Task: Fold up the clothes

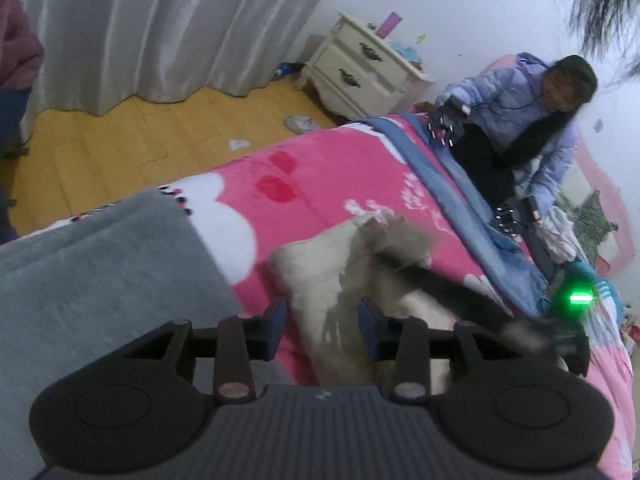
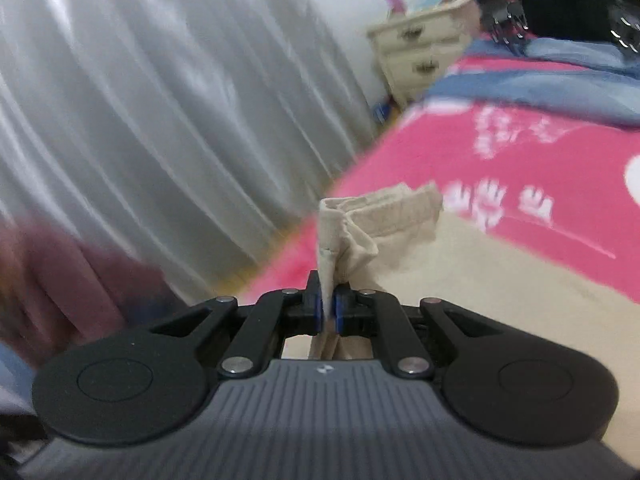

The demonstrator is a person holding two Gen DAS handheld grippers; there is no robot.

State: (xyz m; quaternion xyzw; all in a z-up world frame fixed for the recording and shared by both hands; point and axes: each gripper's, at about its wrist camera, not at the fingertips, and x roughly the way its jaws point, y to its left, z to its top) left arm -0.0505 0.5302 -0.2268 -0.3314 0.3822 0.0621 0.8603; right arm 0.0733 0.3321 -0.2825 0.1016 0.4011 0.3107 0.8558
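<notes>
While your right gripper (image 2: pixel 328 312) is clamped on a bunched edge of the beige garment (image 2: pixel 460 280), the fold isn't finished. The garment lies rumpled on the pink blanket (image 1: pixel 328 176) near the bed's curtain-side edge. Your left gripper (image 1: pixel 324 332) is released; cloth sits between the jaws, unpinched. No finished fold shows; flattening, squaring and stacking are left.

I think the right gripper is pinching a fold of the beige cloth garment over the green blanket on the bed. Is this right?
Not quite. The blanket is pink with white patterns, not green, as the right wrist view shows. The rest holds: the right gripper is pinching a fold of the beige cloth garment over it on the bed.
</notes>
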